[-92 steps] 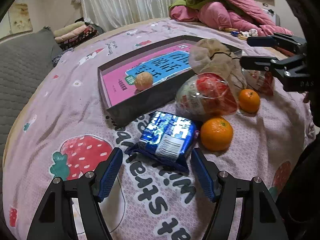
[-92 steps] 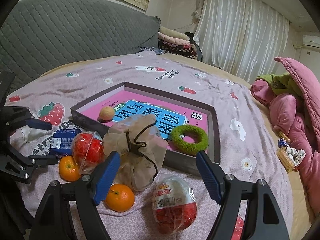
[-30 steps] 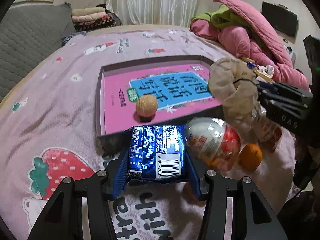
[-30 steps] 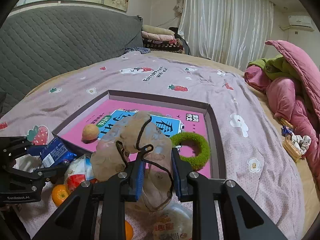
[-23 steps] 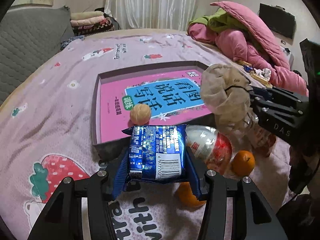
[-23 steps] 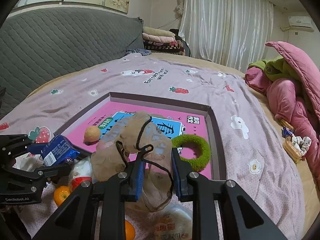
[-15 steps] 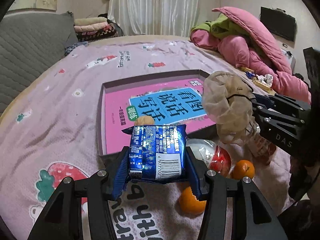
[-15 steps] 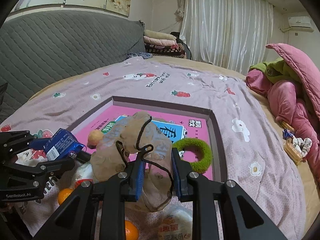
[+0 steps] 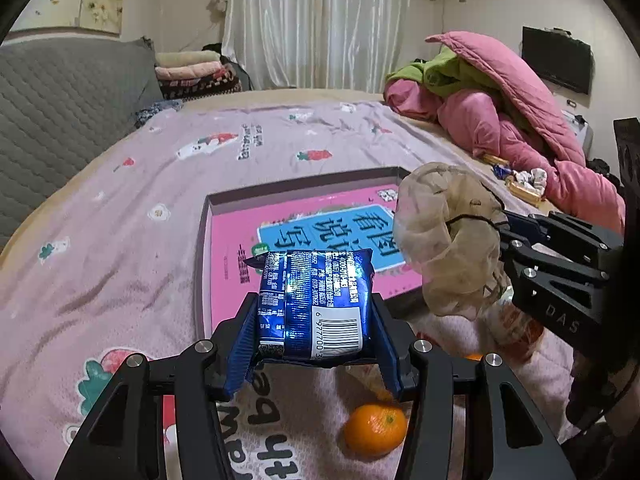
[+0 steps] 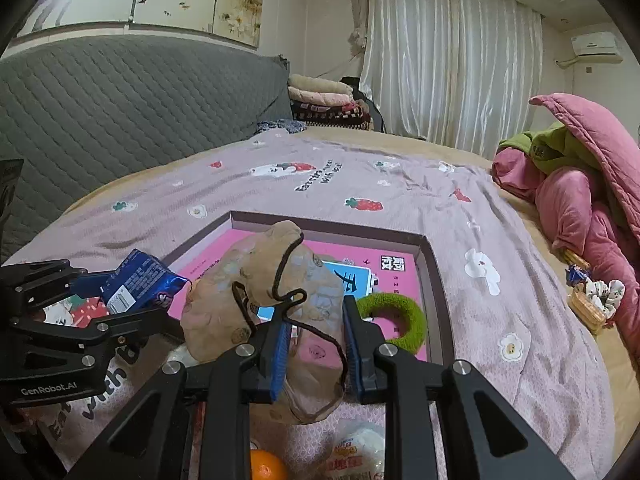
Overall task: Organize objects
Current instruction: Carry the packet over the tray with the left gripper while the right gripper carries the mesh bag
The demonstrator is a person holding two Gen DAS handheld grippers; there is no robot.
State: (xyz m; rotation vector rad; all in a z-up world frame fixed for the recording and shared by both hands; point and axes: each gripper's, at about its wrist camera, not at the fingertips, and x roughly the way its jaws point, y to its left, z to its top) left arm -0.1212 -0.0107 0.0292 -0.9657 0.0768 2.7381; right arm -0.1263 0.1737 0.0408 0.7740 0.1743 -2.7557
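Observation:
My left gripper (image 9: 314, 322) is shut on a blue snack packet (image 9: 314, 302) and holds it above the bed, at the near edge of the shallow box (image 9: 202, 240) with a pink book inside. My right gripper (image 10: 314, 338) is shut on a beige drawstring pouch (image 10: 260, 304), held in the air over the box's near side (image 10: 434, 280). The pouch also shows at the right in the left wrist view (image 9: 444, 240). A green ring (image 10: 394, 316) lies in the box. The packet shows at the left in the right wrist view (image 10: 138, 280).
An orange (image 9: 376, 430) lies on the purple strawberry sheet below the left gripper. Another orange (image 10: 268, 466) and a bagged snack (image 10: 358, 456) lie under the right gripper. Pink bedding (image 9: 520, 128) is piled at the right. A grey headboard (image 10: 120, 112) stands at the left.
Both grippers have risen. The left lifted the blue packet off the bed toward the box; the right lifted the pouch higher. The small round ball in the box is now hidden behind the packet.

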